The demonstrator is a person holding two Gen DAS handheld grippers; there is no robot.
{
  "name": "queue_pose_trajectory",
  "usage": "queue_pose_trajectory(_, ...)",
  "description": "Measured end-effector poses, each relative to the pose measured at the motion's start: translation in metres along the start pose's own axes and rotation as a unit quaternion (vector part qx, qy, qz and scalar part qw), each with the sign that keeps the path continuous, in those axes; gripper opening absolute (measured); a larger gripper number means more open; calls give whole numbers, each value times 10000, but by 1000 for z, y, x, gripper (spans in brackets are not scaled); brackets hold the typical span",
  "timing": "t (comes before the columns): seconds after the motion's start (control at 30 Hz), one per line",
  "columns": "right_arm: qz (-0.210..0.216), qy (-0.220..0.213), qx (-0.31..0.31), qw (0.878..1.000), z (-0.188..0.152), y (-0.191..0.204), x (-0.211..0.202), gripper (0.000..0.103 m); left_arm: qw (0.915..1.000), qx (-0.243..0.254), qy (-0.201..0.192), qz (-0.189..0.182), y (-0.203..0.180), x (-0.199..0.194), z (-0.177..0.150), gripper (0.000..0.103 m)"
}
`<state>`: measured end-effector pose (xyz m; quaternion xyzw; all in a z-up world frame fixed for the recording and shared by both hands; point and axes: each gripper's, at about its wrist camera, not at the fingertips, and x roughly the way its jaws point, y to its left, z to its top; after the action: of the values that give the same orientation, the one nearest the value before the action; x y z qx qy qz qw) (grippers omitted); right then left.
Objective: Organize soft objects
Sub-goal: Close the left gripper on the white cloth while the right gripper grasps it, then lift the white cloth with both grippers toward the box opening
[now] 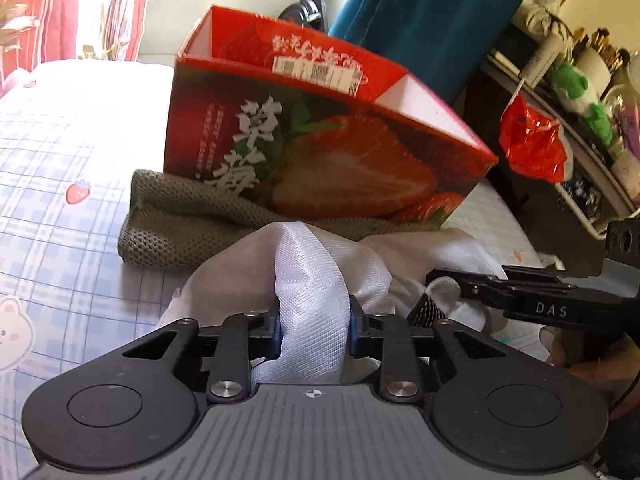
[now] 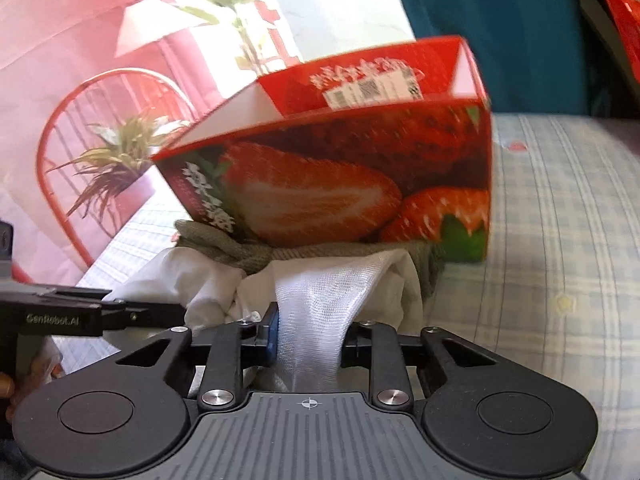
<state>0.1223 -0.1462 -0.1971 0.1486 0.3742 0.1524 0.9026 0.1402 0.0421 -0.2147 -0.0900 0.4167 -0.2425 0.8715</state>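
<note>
- Left wrist view: the left gripper point(image 1: 314, 320) has its jaws clamped on a fold of white cloth point(image 1: 312, 280), which bulges up between the fingers.
- Just beyond the cloth lies a grey-green knitted cloth point(image 1: 176, 220) on the bed point(image 1: 60, 152), whose sheet is pale blue check with strawberry prints.
- An open red strawberry box point(image 1: 320, 152) sits tilted, its near bottom edge resting on the knitted cloth.
- The right gripper point(image 1: 472, 284) comes in from the right side of this view, its tip at the white cloth; its jaws look drawn together here.
- Right wrist view: the right gripper point(image 2: 308, 332) is clamped on another fold of the same white cloth point(image 2: 320, 292).
- The left gripper point(image 2: 160, 314) reaches in from the left, touching the cloth.
- Behind stand a pink curtain point(image 2: 80, 60) and a teal cloth point(image 2: 500, 20).
</note>
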Motion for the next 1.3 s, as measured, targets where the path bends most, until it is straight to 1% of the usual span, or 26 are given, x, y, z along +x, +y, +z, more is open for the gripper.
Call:
queue_pose_trajectory(0.07, 23, -71, -131, 9999, 5, 5, -6, 22, 9998, -10, -177, -100, -1, -10, 3, 29)
queue_pose_trajectory(0.13, 80, -174, -174, 9997, 11, 9, -14, 22, 9993, 18, -355, -124, -3, -21, 8, 29)
queue_pose_trajectory(0.33, 259, -601, -339, 9973, 40, 21, -37, 22, 9956, 103, -905, -219, -11, -52, 31, 29)
queue_pose_trajectory(0.5, 375, -922, -450, 9940, 62, 26, -52, 22, 9922, 193, -1213, -234, -20, -69, 47, 29)
queue_pose_trajectory(0.67, 385, -1062, -520, 9922, 74, 28, -56, 22, 9910, 192, -1306, -218, -23, -76, 56, 29)
queue_pose_trajectory(0.87, 434, -994, -595, 9923, 70, 37, -47, 22, 9922, 91, -1239, -114, -15, -73, 58, 29)
queue_pose_trajectory(0.97, 417, -1010, -605, 9922, 75, 39, -46, 22, 9920, 161, -1243, -117, -15, -72, 65, 29)
queue_pose_trajectory(1.03, 387, -1075, -656, 9913, 80, 40, -49, 22, 9912, 306, -1285, -113, -18, -72, 75, 29)
queue_pose_trajectory(1.13, 336, -1230, -676, 9895, 99, 37, -54, 22, 9879, 551, -1446, -111, -25, -71, 99, 29)
queue_pose_trajectory(1.23, 270, -1466, -750, 9860, 127, 34, -56, 22, 9817, 837, -1710, -78, -34, -73, 129, 29)
queue_pose_trajectory(1.3, 208, -1622, -795, 9833, 150, 32, -55, 22, 9787, 900, -1842, -56, -35, -71, 153, 29)
